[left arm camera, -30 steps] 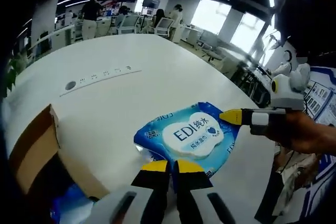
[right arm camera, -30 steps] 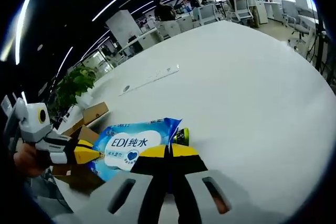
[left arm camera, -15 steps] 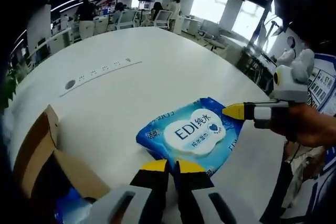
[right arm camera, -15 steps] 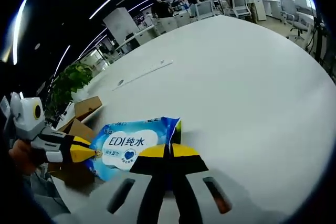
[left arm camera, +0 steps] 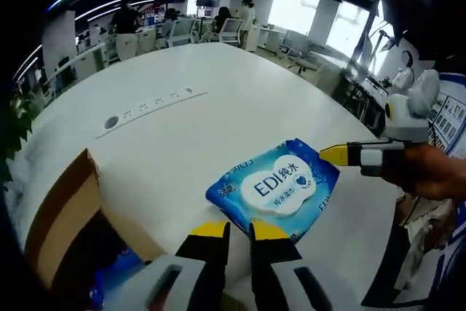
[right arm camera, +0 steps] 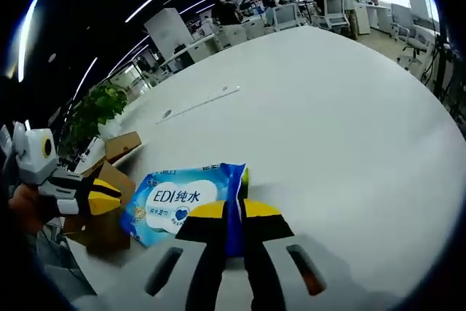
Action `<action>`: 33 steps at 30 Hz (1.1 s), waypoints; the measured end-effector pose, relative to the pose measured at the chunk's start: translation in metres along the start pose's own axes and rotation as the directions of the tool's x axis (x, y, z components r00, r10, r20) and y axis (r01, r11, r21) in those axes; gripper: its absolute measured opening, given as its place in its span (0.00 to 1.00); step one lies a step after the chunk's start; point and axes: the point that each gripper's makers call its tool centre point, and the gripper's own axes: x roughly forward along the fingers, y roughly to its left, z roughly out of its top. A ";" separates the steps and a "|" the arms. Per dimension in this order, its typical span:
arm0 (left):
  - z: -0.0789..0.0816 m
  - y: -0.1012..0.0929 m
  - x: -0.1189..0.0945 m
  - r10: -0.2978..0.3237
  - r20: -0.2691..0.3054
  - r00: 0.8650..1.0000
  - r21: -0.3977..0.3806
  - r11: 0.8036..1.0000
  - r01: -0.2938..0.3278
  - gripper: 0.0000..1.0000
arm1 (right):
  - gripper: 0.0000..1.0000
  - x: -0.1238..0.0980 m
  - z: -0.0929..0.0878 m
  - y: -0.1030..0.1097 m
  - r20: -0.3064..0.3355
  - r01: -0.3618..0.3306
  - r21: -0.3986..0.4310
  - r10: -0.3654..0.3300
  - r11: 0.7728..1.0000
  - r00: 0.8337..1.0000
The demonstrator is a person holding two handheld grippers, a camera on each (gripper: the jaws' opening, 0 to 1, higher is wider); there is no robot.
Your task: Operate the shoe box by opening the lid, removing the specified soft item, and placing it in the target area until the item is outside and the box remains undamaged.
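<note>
The wipes pack (left arm camera: 275, 193) lies flat on the white table (left arm camera: 182, 129), printed face up, outside the box (left arm camera: 69, 216). In the left gripper view its long axis runs from about 8 o'clock to 2 o'clock, and the white label reading "EDI" climbs the same way.

In the right gripper view the pack (right arm camera: 182, 200) stretches from 9 o'clock toward 3 o'clock, its right end lifted off the table and folded up between the jaws of the right gripper (right arm camera: 226, 213). That gripper is clamped on this blue edge, jaws nearly together with the film standing upright in the slit.

The left gripper (left arm camera: 231, 229) rises from 6 o'clock in its own view, yellow tips just short of the pack's near edge; a narrow gap separates the jaws and nothing sits in it, so it looks slightly parted and empty.

The right gripper also enters the left gripper view from 3 o'clock, a hand (left arm camera: 426, 176) behind it, its yellow tip at the pack's far corner. In the right gripper view the left gripper (right arm camera: 98, 196) comes in from 9 o'clock, level, beside the pack's left end.

The brown box sits at 8 o'clock in the left gripper view, flap up, cut by the picture edge; something blue shows inside, too dim to identify. People at desks far off are small and blurred.
</note>
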 end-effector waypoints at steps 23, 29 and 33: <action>-0.022 0.070 -0.085 0.101 0.163 0.981 -0.144 0.987 -0.078 0.16 | 0.09 -0.026 -0.001 0.050 -0.023 -0.035 -0.123 0.033 0.992 0.999; -0.042 0.102 -0.117 0.160 0.186 0.969 -0.183 0.975 -0.126 0.17 | 0.11 -0.020 -0.010 0.090 -0.063 -0.116 -0.191 0.106 0.975 0.992; -0.062 0.116 -0.131 0.185 0.177 0.967 -0.200 0.968 -0.149 0.18 | 0.13 -0.016 -0.017 0.110 -0.080 -0.151 -0.202 0.138 0.968 0.987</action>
